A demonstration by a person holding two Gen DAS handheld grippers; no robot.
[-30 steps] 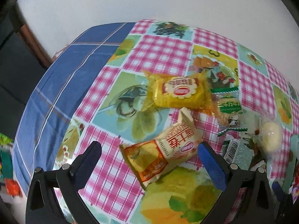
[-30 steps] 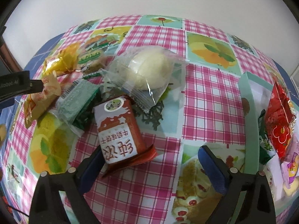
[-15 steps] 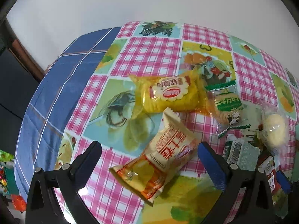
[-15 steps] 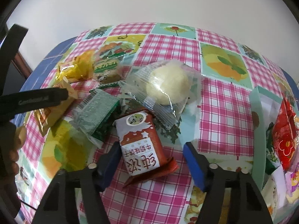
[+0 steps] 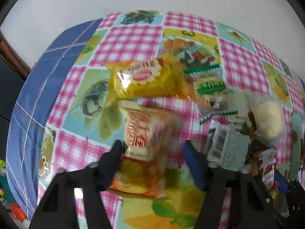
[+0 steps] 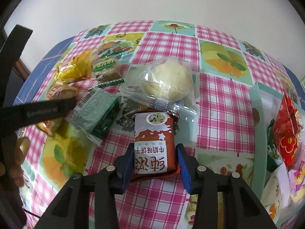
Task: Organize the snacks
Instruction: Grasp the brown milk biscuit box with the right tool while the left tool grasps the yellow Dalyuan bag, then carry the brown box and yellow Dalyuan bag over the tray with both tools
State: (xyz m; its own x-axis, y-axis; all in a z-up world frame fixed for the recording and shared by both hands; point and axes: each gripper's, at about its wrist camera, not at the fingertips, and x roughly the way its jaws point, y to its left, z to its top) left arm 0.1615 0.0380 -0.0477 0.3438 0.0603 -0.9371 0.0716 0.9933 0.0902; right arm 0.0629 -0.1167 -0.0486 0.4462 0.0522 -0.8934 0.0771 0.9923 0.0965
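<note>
**Both grippers closing on snack packets**

At the near edge of the table, the right gripper has its jaws closing around a brown-and-white biscuit packet; both blue pads touch the packet's sides. The left gripper is also closing, with a cream-and-orange packet between its jaws: the left pad touches the packet, the right pad stands clear of it, though the view is blurred.

Just beyond the brown packet lies a clear-wrapped pale bun, its wrapper touching the packet's far end. To the left of that sits a green packet with a barcode. Farther back, toward the table's far left corner, a yellow packet and a green-labelled cookie packet lie side by side. Along the right edge stands a pale green box holding a red packet and other snacks.
</note>
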